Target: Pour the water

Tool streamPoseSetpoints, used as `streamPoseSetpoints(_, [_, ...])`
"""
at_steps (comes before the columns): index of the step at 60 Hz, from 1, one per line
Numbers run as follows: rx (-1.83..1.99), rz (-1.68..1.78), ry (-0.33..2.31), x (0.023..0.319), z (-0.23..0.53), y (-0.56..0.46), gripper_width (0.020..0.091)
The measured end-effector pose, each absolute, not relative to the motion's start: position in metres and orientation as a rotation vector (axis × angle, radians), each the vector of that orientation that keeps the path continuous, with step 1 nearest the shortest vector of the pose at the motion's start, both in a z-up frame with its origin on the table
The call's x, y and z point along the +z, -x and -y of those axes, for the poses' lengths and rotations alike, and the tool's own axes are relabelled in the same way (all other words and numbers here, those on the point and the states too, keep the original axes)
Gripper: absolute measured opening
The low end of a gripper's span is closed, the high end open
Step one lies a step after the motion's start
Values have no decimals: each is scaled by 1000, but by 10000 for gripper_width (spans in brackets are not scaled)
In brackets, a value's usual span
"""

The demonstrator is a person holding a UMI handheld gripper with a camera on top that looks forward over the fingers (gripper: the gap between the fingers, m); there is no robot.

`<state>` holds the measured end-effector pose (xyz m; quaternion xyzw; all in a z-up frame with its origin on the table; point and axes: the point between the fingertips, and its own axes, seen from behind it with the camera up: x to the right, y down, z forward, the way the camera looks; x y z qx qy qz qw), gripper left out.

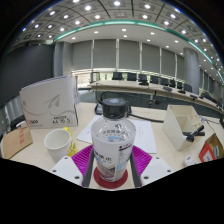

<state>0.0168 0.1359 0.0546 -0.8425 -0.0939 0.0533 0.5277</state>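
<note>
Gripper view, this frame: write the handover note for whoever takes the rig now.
Hand-held gripper: both fingers pressed on the clear water bottle, held upright between the pads.
White paper cup: on the table, just left of the bottle, upright.
Done: bottle grasped.
Left: whether the cap is off cannot be told; tilt the bottle over the cup and pour.
</note>
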Motion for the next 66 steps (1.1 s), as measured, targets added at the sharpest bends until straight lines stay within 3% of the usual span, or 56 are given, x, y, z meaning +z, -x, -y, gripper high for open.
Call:
streamPoseSetpoints(5, [163, 211, 2069, 50, -127, -12, 876])
streamPoseSetpoints(7, [168, 199, 2085, 52, -123, -11, 835])
streamPoseSetpoints(11, [142, 184, 2112, 57, -113, -15, 868])
streamPoseSetpoints(43, [-70, 43, 2271, 183, 95, 38, 860])
streamPoseSetpoints(66, [-133, -13, 2279, 205, 178, 66, 859])
